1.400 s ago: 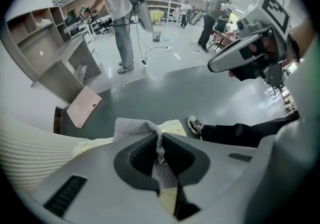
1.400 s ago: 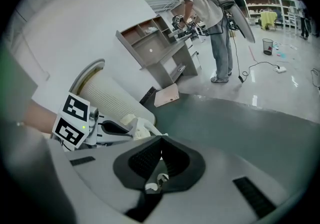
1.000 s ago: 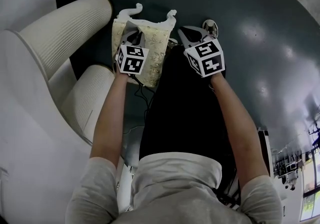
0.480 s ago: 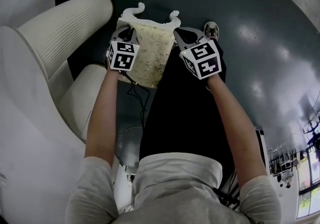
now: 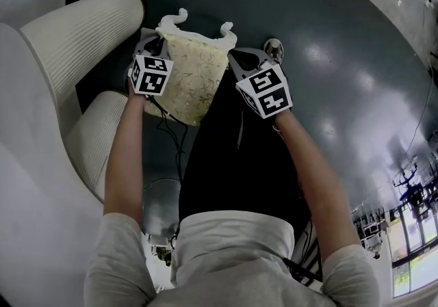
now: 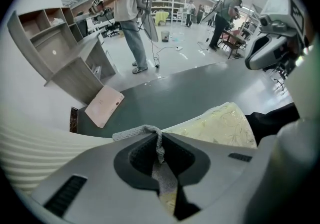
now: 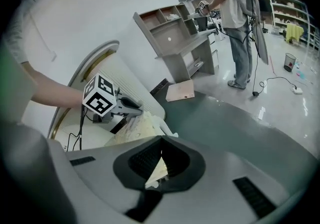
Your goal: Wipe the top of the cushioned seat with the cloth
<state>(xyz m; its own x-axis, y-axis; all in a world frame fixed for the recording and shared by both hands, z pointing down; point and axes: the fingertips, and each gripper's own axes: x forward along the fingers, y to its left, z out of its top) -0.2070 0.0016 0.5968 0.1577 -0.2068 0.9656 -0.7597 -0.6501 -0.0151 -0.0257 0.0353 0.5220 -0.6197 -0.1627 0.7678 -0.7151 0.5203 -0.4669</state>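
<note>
A pale yellow patterned cloth (image 5: 194,74) with white edging hangs stretched between my two grippers above the dark floor. My left gripper (image 5: 157,40) is shut on its left top corner; the left gripper view shows the grey-white hem (image 6: 159,144) pinched in the left gripper (image 6: 160,137). My right gripper (image 5: 233,54) is shut on the right top corner, and the right gripper view shows a pale fold (image 7: 157,170) caught in the right gripper (image 7: 161,160). The white ribbed cushioned seat (image 5: 76,31) lies left of the cloth, apart from it.
A dark round floor area (image 5: 328,39) spreads ahead and right. A small round metal object (image 5: 274,46) sits beyond the right gripper. A pink board (image 6: 104,106) leans by a grey shelf unit (image 6: 55,43). People (image 6: 131,13) stand farther off. Cables (image 5: 168,135) trail below the cloth.
Both grippers have drawn apart, the left one going left, and the cloth now hangs spread wider between them. Both stay shut on its corners.
</note>
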